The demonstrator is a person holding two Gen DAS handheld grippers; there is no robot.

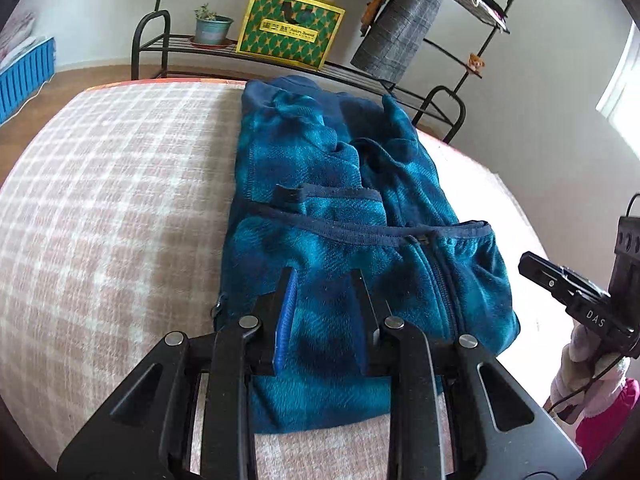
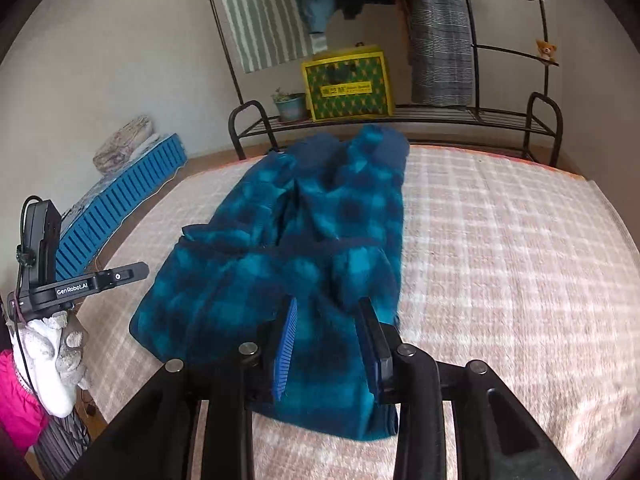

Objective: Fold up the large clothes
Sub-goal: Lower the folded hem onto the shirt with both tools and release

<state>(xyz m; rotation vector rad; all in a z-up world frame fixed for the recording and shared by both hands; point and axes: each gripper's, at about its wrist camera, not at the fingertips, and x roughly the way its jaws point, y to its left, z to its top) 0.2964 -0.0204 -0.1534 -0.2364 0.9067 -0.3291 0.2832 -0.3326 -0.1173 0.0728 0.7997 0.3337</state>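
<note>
The blue checked fleece jacket (image 1: pixel 352 216) lies folded mid-frame on the pink checked bed (image 1: pixel 120 200). Left gripper (image 1: pixel 324 316) and right gripper (image 2: pixel 330 340) hover above it, jaws narrowly parted, empty.

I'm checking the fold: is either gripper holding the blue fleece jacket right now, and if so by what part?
Nothing is held. The left gripper and right gripper both stand open above the fleece jacket, which lies on the checked blanket.
</note>
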